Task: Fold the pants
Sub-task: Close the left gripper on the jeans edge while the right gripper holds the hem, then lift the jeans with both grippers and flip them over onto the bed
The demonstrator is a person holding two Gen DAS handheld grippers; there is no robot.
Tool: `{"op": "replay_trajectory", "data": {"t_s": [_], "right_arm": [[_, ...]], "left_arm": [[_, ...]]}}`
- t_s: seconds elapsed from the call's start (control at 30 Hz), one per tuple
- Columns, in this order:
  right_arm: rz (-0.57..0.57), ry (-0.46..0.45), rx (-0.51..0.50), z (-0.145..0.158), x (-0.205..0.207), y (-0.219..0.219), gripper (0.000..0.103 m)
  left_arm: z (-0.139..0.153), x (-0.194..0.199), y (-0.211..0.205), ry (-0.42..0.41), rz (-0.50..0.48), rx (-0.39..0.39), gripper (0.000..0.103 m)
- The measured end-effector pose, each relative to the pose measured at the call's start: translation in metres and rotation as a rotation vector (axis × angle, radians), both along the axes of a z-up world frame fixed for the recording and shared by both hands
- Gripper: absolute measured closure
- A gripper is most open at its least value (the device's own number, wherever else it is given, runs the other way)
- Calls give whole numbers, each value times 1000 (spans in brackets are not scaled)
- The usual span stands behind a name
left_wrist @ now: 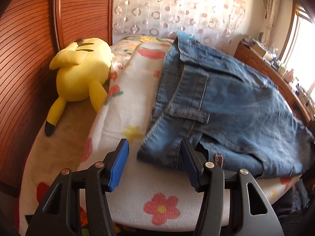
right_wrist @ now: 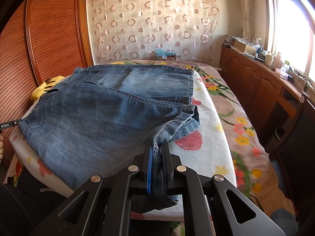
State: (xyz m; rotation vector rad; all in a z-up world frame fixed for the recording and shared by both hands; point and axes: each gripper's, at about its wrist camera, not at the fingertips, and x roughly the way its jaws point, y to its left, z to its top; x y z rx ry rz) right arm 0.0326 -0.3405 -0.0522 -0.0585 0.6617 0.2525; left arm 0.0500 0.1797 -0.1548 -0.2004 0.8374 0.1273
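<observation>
Blue denim pants (right_wrist: 102, 116) lie folded across a flowered blanket (right_wrist: 208, 143) on a bed. My right gripper (right_wrist: 157, 142) is shut on a seamed edge of the pants at their near right corner, and a fold of denim hangs down between its pads. In the left wrist view the same pants (left_wrist: 226, 106) fill the right half. My left gripper (left_wrist: 154, 141) is open, with the pants' near corner lying between its fingertips and not pinched. The blue left pad (left_wrist: 119, 165) is clear of the cloth. The left gripper's tip (right_wrist: 9, 125) also shows at the pants' far left corner.
A yellow plush toy (left_wrist: 82, 72) lies on the bed to the left of the pants, against a slatted wooden wardrobe (left_wrist: 29, 49). A low wooden cabinet (right_wrist: 256, 86) with clutter on top runs along the right under a bright window. A patterned curtain (right_wrist: 153, 23) hangs behind.
</observation>
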Motion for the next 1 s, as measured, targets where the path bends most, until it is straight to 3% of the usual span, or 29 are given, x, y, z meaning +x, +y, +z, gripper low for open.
{"op": "replay_trajectory", "data": {"t_s": [0.07,0.17,0.5,1.0], "right_arm": [[-1,3,-2,1,3,0,95],[-3,8,-4,7,11,6,95],[-3,11,3,7,11,4,95],[32,-67,25,39,21,5,95]], "left_arm": [[-1,0,-6,-5,-5,47,47],[-1,-1,-6,-5,-3,47,48],[7,-5,-11,-45,-23,9,84],[71,-7,-27,-191,-65,68,88]]}}
